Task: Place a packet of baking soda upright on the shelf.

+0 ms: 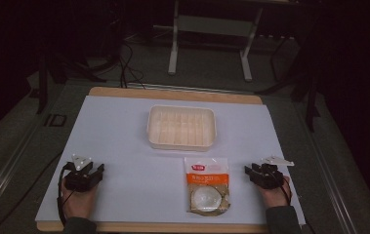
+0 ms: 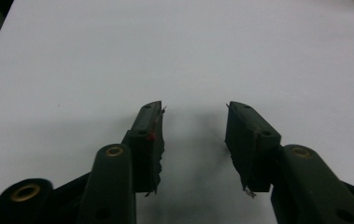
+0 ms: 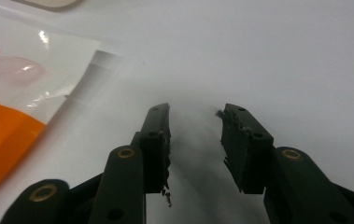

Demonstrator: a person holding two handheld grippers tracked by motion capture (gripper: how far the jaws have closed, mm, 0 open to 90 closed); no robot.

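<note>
One pouch point(image 1: 207, 185), one cream tray point(image 1: 181, 127), two grippers. Your pouch lies flat near the surface's front edge, right of centre: clear top, orange band, pale round contents. Your left gripper point(image 1: 92, 171) and right gripper point(image 1: 251, 171) both rest spread, nothing between the jaws.

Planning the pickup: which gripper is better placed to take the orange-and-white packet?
Likely the right gripper: open and empty, it sits just beside the packet. The left gripper, also open, is farther away across bare table.
</note>
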